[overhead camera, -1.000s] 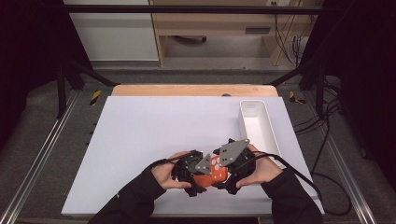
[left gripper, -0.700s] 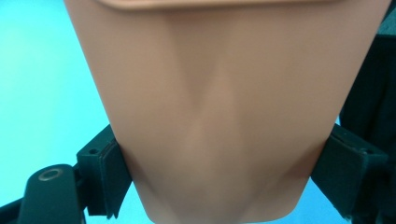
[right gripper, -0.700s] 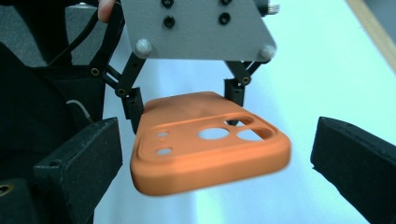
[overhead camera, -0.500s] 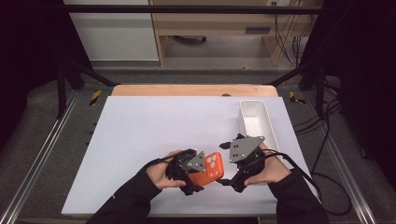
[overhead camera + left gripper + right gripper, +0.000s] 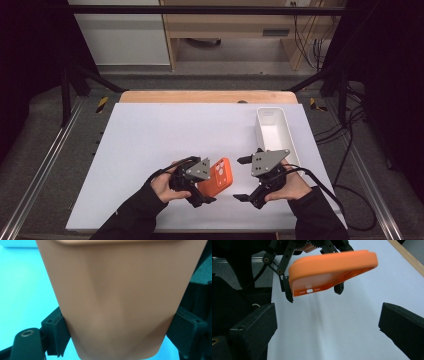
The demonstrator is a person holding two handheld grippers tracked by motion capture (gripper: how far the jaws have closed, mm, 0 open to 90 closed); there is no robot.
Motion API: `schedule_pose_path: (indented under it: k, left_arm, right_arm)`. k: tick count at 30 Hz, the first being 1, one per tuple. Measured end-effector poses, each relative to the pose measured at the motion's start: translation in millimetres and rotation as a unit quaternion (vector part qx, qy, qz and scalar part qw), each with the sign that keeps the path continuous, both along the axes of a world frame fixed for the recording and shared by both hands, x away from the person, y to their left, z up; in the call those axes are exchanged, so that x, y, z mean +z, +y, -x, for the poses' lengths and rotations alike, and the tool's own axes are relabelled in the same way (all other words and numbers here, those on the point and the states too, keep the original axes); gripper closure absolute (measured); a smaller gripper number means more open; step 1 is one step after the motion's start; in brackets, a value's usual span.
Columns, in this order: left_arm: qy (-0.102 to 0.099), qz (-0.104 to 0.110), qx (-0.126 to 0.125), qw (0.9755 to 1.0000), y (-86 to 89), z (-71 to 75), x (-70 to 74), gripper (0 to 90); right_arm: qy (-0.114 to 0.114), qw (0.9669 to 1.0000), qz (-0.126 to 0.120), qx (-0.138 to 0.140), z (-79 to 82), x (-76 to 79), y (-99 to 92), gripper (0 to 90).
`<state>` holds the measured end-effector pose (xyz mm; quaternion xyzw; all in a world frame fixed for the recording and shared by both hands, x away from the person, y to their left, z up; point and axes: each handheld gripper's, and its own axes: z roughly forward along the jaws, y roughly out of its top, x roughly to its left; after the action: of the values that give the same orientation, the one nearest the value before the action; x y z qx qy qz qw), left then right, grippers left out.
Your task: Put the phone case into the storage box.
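Note:
An orange phone case (image 5: pixel 220 178) is held just above the white table top (image 5: pixel 165 135), tilted, with my left gripper (image 5: pixel 204 193) shut on its near end. In the left gripper view the case (image 5: pixel 120 297) stands between both pads (image 5: pixel 59 333), which press on its sides. My right gripper (image 5: pixel 238 179) is to the right of the case, apart from it. Its jaws have just been opening and nothing is between them. In the right gripper view the case (image 5: pixel 332 267) hangs ahead of my right gripper (image 5: pixel 327 325), its port end facing the camera.
A long white bin (image 5: pixel 260 134) stands on the table's right side, just behind my right hand. A wooden strip (image 5: pixel 207 97) borders the far edge. Metal rails and cables run along both sides of the table.
The right gripper has let go of the case and drawn off to the right, jaws wider. The left gripper has shifted slightly left with the case still in it.

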<state>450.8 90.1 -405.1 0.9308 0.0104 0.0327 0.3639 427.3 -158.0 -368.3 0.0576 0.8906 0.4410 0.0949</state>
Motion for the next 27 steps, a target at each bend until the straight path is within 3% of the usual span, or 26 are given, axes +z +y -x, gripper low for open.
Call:
schedule_pose_path:
  k: [10,27]
  left_arm:
    - [0.016,0.04,-0.013,0.999,-2.6,2.9,-0.6,15.5]
    - [0.009,0.053,-0.038,0.9978,-18.6,5.3,2.9,15.5]
  right_arm:
    - [0.013,0.9996,-0.025,0.005,-0.5,-7.0,3.4,2.2]
    - [0.023,0.9976,-0.06,0.025,0.1,-5.6,5.2,3.1]
